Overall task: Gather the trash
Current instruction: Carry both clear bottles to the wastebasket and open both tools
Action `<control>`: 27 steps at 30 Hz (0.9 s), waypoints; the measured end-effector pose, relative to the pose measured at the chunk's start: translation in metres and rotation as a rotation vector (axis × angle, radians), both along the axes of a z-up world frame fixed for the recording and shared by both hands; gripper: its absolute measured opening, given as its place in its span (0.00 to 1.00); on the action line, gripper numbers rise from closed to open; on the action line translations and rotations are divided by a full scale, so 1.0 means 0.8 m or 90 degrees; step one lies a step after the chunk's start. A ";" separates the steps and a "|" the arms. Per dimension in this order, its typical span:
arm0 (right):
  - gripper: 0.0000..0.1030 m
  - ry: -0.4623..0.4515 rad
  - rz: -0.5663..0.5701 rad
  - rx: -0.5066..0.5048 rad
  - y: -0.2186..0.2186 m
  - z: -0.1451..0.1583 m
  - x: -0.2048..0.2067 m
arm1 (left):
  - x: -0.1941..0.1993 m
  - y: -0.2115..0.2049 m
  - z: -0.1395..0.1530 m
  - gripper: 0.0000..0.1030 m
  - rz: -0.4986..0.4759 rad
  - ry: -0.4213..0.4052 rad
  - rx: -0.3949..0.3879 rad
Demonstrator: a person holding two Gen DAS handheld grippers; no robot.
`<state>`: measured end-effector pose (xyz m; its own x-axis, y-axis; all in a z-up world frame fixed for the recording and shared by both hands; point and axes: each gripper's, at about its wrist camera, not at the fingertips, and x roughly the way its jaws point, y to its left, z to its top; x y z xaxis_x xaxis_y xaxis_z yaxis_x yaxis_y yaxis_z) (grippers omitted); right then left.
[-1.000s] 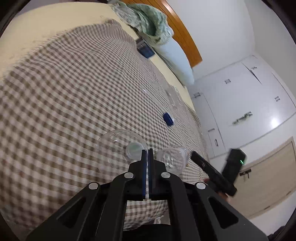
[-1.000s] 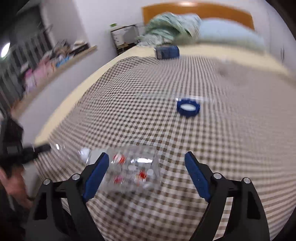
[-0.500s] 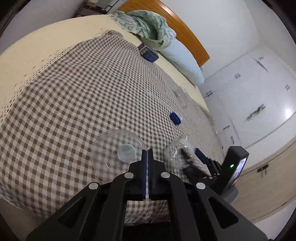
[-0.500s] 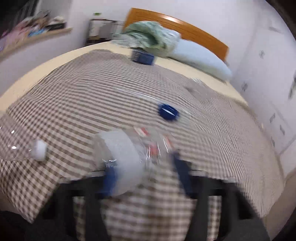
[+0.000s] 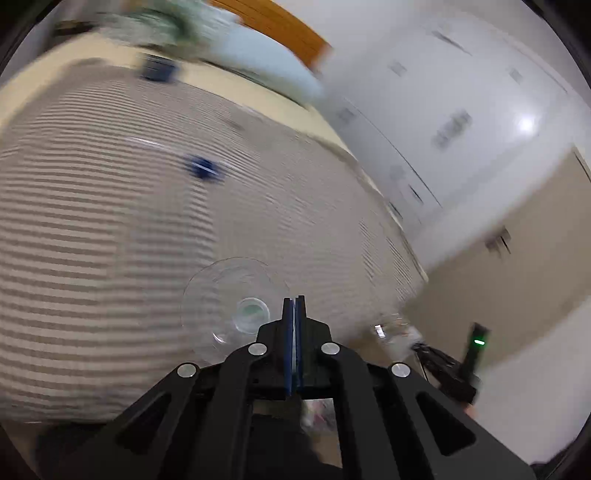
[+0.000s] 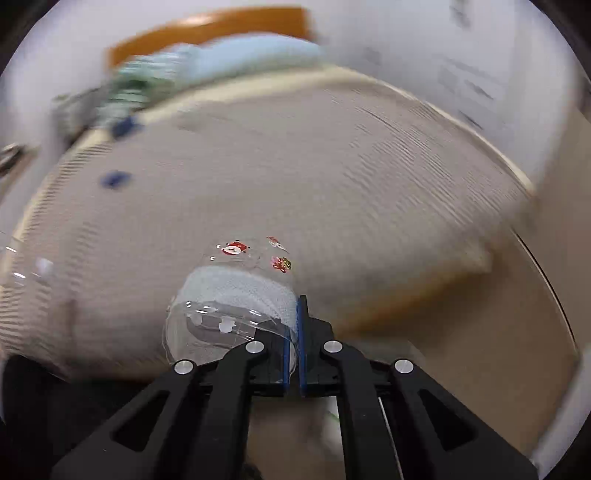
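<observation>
My left gripper (image 5: 294, 300) is shut on the rim of a clear plastic dome lid (image 5: 229, 306), held up over the checked bed cover (image 5: 92, 229). In the right wrist view my right gripper (image 6: 294, 308) is shut on the edge of a clear plastic cup (image 6: 240, 295) with red stickers and white tissue inside; the cup hangs above the bed's corner. The left wrist view also catches that cup (image 5: 395, 332) and the right gripper low on the right. A blue ring cap (image 5: 203, 168) still lies on the cover. Both views are blurred by motion.
A pale blue pillow (image 5: 266, 70), green bedding and a small blue box (image 5: 157, 70) lie by the wooden headboard (image 5: 284, 26). White wardrobe doors (image 5: 461, 110) and a beige door (image 5: 517, 266) stand to the right of the bed.
The right gripper's jaws closed on the sticker cup and lifted it off the cover. Both hands swung right toward the bed's corner, the left still carrying the dome lid.
</observation>
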<state>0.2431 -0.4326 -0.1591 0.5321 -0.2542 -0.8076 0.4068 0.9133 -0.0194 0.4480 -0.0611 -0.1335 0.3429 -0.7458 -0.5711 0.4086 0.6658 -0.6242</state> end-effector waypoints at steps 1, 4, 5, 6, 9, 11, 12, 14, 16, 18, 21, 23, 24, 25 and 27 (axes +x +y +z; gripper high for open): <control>0.04 0.030 -0.028 0.012 -0.025 -0.014 -0.022 | -0.009 -0.034 -0.005 0.00 -0.038 0.003 0.000; 0.04 0.136 -0.116 0.089 -0.094 -0.090 -0.096 | -0.035 -0.132 -0.029 0.00 -0.138 0.030 0.017; 0.04 0.164 -0.132 0.114 -0.109 -0.118 -0.115 | -0.043 -0.159 -0.038 0.00 -0.164 0.038 0.027; 0.04 0.187 -0.151 0.137 -0.122 -0.149 -0.131 | -0.053 -0.187 -0.048 0.00 -0.192 0.047 0.039; 0.04 0.222 -0.184 0.200 -0.153 -0.218 -0.142 | -0.081 -0.250 -0.071 0.00 -0.252 0.063 0.069; 0.04 0.236 -0.190 0.223 -0.168 -0.252 -0.124 | -0.096 -0.274 -0.085 0.00 -0.276 0.078 0.088; 0.04 0.249 -0.196 0.233 -0.182 -0.273 -0.108 | -0.101 -0.285 -0.091 0.00 -0.283 0.083 0.098; 0.04 0.249 -0.203 0.241 -0.203 -0.297 -0.077 | -0.106 -0.301 -0.099 0.00 -0.292 0.094 0.119; 0.04 0.268 -0.218 0.242 -0.232 -0.322 -0.048 | -0.109 -0.311 -0.108 0.00 -0.293 0.103 0.137; 0.43 0.306 -0.228 0.268 -0.263 -0.360 -0.006 | -0.109 -0.320 -0.118 0.00 -0.293 0.113 0.147; 0.73 0.312 -0.255 0.280 -0.289 -0.382 0.017 | -0.108 -0.339 -0.135 0.00 -0.297 0.128 0.167; 0.73 0.294 -0.259 0.270 -0.298 -0.378 0.019 | -0.111 -0.353 -0.145 0.00 -0.301 0.132 0.180; 0.73 0.283 -0.259 0.266 -0.299 -0.373 0.019 | -0.111 -0.359 -0.150 0.00 -0.307 0.137 0.181; 0.73 0.265 -0.257 0.266 -0.299 -0.365 0.012 | -0.110 -0.366 -0.157 0.00 -0.313 0.142 0.183; 0.73 0.237 -0.257 0.272 -0.296 -0.351 0.002 | -0.114 -0.381 -0.169 0.00 -0.333 0.151 0.190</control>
<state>0.2448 -0.6692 -0.4395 0.1307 0.0074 -0.9914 0.7518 0.6512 0.1040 0.3566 -0.3662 -0.2690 -0.1841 -0.5775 -0.7954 0.5999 0.5750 -0.5563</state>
